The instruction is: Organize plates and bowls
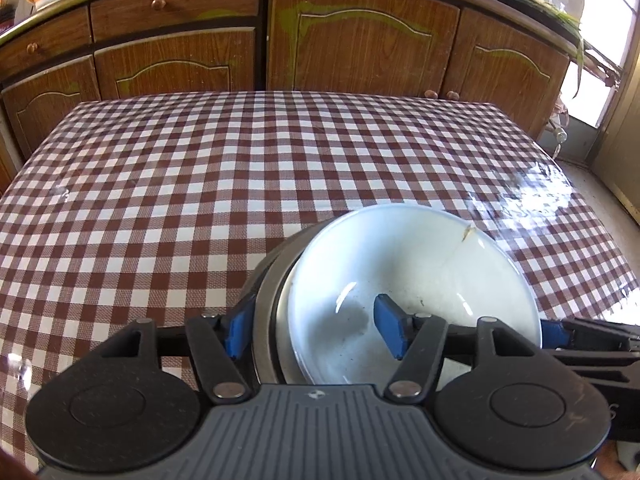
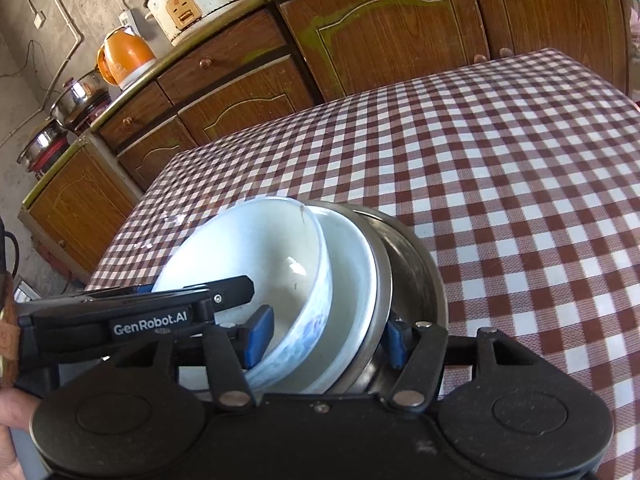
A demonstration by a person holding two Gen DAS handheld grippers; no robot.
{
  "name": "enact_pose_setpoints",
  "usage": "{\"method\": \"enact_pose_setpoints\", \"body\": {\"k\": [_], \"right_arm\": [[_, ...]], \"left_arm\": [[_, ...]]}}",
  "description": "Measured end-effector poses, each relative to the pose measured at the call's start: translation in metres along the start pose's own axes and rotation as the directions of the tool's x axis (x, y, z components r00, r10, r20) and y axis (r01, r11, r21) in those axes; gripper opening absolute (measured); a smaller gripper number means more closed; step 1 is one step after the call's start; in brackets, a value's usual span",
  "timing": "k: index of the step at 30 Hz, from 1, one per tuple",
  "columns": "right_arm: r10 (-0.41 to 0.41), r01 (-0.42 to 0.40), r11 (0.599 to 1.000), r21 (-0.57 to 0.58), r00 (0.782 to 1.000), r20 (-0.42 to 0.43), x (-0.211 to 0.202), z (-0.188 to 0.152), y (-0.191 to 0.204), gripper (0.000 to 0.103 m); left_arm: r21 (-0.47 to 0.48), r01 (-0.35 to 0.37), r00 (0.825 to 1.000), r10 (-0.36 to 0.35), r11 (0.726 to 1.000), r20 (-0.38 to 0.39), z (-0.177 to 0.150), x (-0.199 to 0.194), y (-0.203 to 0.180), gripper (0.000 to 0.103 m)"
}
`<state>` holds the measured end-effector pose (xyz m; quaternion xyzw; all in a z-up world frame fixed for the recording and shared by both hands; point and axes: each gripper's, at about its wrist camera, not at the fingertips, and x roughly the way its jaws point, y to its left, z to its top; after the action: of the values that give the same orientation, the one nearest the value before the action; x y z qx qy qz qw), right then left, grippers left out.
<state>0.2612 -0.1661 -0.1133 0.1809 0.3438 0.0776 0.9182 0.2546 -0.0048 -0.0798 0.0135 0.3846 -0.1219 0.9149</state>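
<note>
White bowl (image 1: 412, 280) nests in steel stack; we straddle near rims: left gripper (image 1: 316, 326) from left, right gripper (image 2: 326, 338) opposite, both half-wide, grip unclear.

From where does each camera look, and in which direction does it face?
Left wrist: sits on the left gripper, looks down across the checked table toward the cabinets; its blue fingers straddle the stacked bowls.
Right wrist: sits on the right gripper, looks down over the bowls toward the counter with the orange kettle; a hand shows.
Shared: bowls, table, cabinets, kettle, and each view shows the other gripper.
</note>
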Motion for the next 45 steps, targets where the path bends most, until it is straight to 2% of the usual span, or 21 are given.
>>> {"method": "enact_pose_setpoints", "body": {"k": [9,13,20,26,31,45], "right_arm": [[-0.063,0.066,0.996,-0.066,0.997,0.052,-0.027,-0.007,0.001,0.074],[-0.082,0.087,0.994,-0.058,0.993,0.089,-0.047,-0.011,0.000,0.074],[-0.097,0.112,0.988,-0.107,0.987,0.130,-0.079,-0.023,0.013,0.076],[-0.131,0.155,0.975,-0.156,0.979,0.153,-0.103,-0.030,0.032,0.079],[-0.124,0.150,0.975,-0.163,0.980,0.157,-0.126,-0.041,0.039,0.079],[-0.156,0.184,0.968,-0.170,0.974,0.167,-0.182,-0.072,0.048,0.081]], "left_arm": [[0.003,-0.002,1.000,0.002,1.000,0.014,-0.003,-0.014,-0.001,0.067],[0.020,-0.038,0.999,0.037,0.999,0.036,-0.006,-0.032,-0.004,0.073],[0.051,-0.081,0.995,0.078,0.995,0.054,-0.020,-0.066,-0.020,0.079],[-0.005,-0.094,0.994,0.094,0.996,0.050,-0.033,-0.094,-0.027,0.083],[-0.026,-0.120,0.991,0.122,0.992,0.058,-0.038,-0.114,-0.036,0.084],[-0.038,-0.150,0.984,0.153,0.988,0.089,-0.059,-0.162,-0.054,0.087]]}}
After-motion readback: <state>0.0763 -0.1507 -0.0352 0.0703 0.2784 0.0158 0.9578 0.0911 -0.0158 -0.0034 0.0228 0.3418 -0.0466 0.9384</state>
